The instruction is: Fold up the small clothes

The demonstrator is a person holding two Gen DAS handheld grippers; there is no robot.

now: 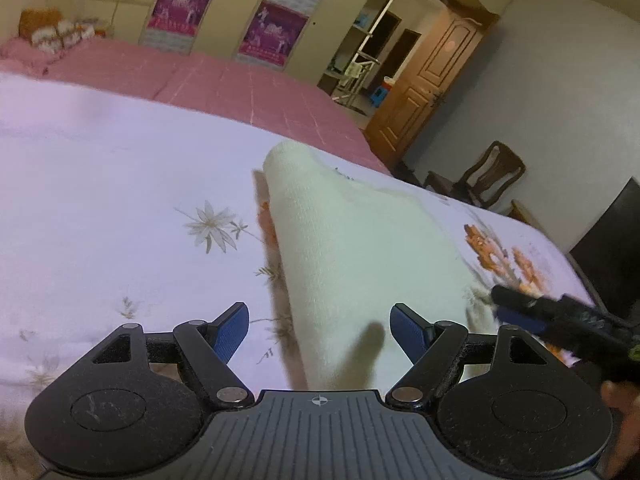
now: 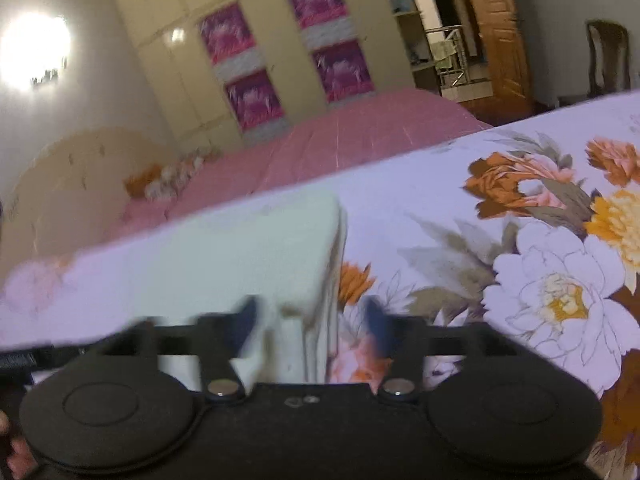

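A small pale cream cloth [image 1: 352, 248] lies folded on the flowered bedsheet [image 1: 120, 184]. In the left wrist view it runs from the near edge toward the far right. My left gripper [image 1: 318, 330] is open and empty just above the cloth's near end. The right gripper [image 1: 520, 312] shows at the cloth's right edge there. In the right wrist view, blurred, the cloth [image 2: 256, 248] lies ahead and left, its near right corner between the fingers of my right gripper [image 2: 312, 322], which is open.
A pink bedspread [image 1: 248, 88] covers the far half of the bed, with pillows [image 1: 56, 32] at its head. A wardrobe with purple posters [image 1: 272, 32], a wooden door [image 1: 436, 76] and wooden chairs [image 1: 488, 176] stand beyond the bed.
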